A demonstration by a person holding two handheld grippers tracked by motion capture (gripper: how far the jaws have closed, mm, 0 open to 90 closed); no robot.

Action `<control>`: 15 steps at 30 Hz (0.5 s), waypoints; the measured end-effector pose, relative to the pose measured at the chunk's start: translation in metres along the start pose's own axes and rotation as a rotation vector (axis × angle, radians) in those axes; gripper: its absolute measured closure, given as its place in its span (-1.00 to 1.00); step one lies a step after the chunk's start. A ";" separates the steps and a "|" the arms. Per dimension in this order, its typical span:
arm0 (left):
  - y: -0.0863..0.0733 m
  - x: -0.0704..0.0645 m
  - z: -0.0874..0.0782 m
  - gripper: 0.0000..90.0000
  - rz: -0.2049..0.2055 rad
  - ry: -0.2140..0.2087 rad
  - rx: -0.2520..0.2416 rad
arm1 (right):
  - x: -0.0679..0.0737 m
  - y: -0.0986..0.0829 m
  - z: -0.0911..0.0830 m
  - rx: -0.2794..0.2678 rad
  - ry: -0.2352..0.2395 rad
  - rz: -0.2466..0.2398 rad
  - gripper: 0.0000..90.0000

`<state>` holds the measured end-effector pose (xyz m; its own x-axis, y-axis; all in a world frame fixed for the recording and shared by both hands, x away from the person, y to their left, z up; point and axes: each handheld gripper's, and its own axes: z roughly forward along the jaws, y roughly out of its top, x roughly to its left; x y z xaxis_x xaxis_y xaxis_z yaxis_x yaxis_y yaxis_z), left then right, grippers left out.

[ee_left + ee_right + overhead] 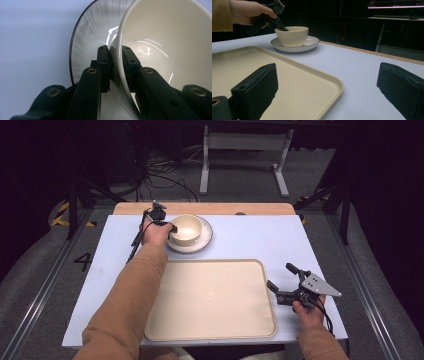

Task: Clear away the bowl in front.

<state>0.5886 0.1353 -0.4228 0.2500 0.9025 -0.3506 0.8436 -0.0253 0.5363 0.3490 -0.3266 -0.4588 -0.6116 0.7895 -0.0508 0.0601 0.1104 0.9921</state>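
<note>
High view: even overhead light falls on the pale table (240, 240); the surrounding floor sinks into darkness, and shadows under objects are faint and soft. Left gripper view: bright white glare streaks cross the glossy bowl (162, 42) and plate (87, 32), while the near black left tool (115, 60) is slightly soft. Right gripper view: the right tool (327, 87) in the foreground is blurred; the tray (287, 82) and the distant bowl are sharper against a dim, nearly black background.
</note>
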 end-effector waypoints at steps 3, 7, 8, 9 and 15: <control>0.000 -0.001 0.001 0.83 0.003 0.009 -0.007 | 0.000 0.000 0.000 -0.001 0.000 0.000 -0.91; 0.000 -0.004 0.000 0.84 -0.007 0.026 -0.008 | 0.000 0.000 0.000 -0.001 0.000 0.001 -0.91; 0.000 -0.004 0.000 0.84 -0.007 0.026 -0.008 | 0.000 0.000 0.000 -0.001 0.000 0.001 -0.91; 0.000 -0.004 0.000 0.84 -0.008 0.027 -0.010 | 0.000 0.000 0.000 -0.001 -0.001 0.001 -0.91; 0.001 -0.008 -0.006 0.83 -0.004 0.013 -0.033 | 0.000 0.000 0.000 0.000 -0.002 -0.002 -0.91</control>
<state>0.5847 0.1308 -0.4150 0.2398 0.9083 -0.3428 0.8286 -0.0075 0.5598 0.3488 -0.3265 -0.4588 -0.6103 0.7904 -0.0528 0.0593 0.1121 0.9919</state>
